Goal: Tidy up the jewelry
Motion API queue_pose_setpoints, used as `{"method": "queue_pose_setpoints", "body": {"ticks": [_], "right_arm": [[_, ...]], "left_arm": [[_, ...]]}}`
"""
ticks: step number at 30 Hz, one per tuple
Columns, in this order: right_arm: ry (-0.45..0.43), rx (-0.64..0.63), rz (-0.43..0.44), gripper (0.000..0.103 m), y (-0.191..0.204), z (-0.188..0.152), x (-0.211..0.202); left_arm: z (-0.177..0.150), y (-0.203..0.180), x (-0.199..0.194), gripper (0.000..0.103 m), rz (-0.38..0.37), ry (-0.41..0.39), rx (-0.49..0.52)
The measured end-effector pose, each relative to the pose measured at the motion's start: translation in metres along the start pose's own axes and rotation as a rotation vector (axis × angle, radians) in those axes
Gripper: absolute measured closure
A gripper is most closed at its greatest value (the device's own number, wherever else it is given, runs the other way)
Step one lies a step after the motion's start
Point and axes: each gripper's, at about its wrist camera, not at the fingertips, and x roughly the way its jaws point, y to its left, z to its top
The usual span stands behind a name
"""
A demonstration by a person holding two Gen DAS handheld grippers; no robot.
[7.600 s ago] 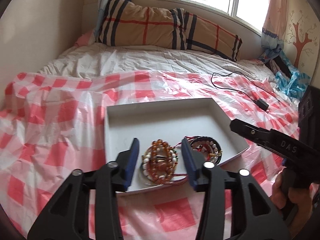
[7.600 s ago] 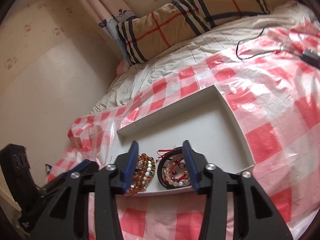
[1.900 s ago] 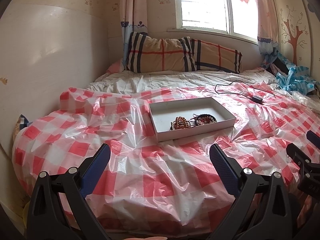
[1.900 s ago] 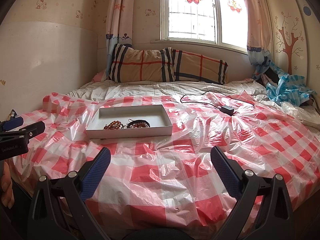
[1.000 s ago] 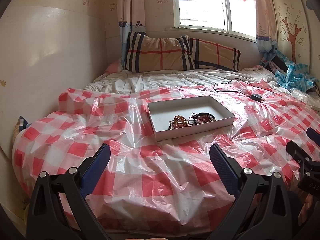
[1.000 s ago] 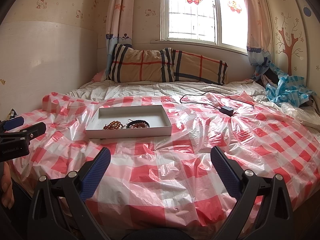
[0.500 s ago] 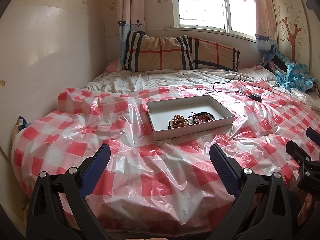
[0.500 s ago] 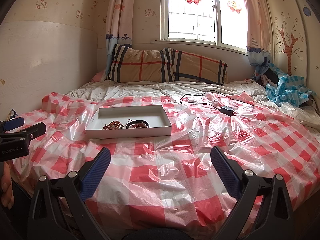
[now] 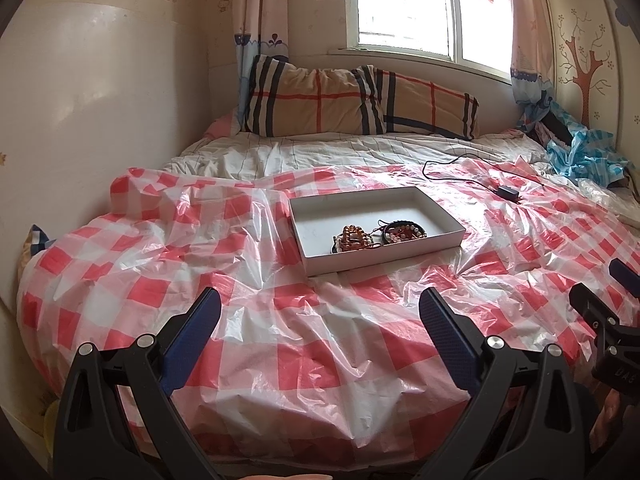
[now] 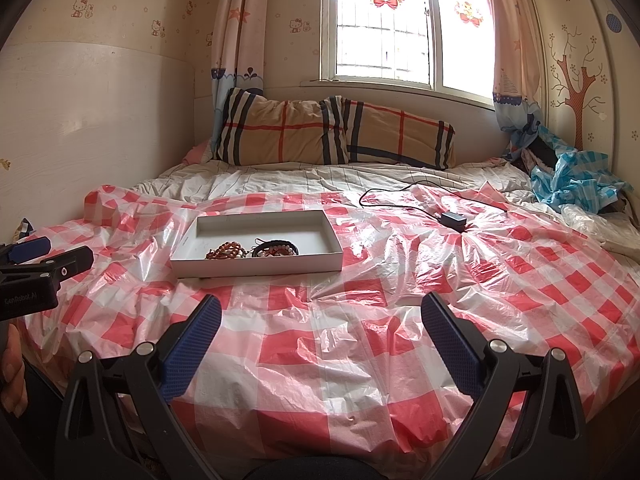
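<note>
A tray (image 10: 256,266) sits on the sheet (image 10: 360,320) spread over the bed (image 10: 280,178). Inside it, near the front wall, two heaps of bracelets lie side by side, seemingly touching: one heap (image 9: 352,239) to the left, the other (image 9: 402,231) to the right. Behind and right of the tray lies a charger (image 10: 453,219) with its cable. Pillows (image 10: 332,132) stand at the far end, under the window (image 10: 404,28).

The beads (image 9: 354,238) in the white box (image 9: 424,246) are too small to tell apart. The box's near wall hides some in the right wrist view.
</note>
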Motion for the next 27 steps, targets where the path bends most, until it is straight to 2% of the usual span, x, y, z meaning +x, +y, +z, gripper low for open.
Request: {"method": "queue_pose_setpoints", "body": {"ticks": [6, 10, 17, 23, 27], "right_arm": [[0.0, -0.002, -0.001, 0.007, 0.0, 0.0, 0.0], [-0.001, -0.007, -0.004, 0.007, 0.0, 0.0, 0.0], [-0.005, -0.012, -0.011, 0.007, -0.007, -0.001, 0.0], [0.0, 0.003, -0.005, 0.007, -0.019, -0.001, 0.004], [-0.003, 0.005, -0.001, 0.007, -0.019, -0.001, 0.002]], "left_arm": [[0.002, 0.001, 0.004, 0.008, -0.025, 0.023, -0.006], [0.005, 0.0, 0.006, 0.008, -0.059, 0.005, -0.011], [0.009, 0.003, 0.002, 0.008, 0.003, -0.018, -0.014], [0.011, 0.013, 0.009, 0.008, 0.024, 0.019, -0.052], [0.01, 0.007, 0.011, 0.008, 0.027, 0.026, -0.022]]}}
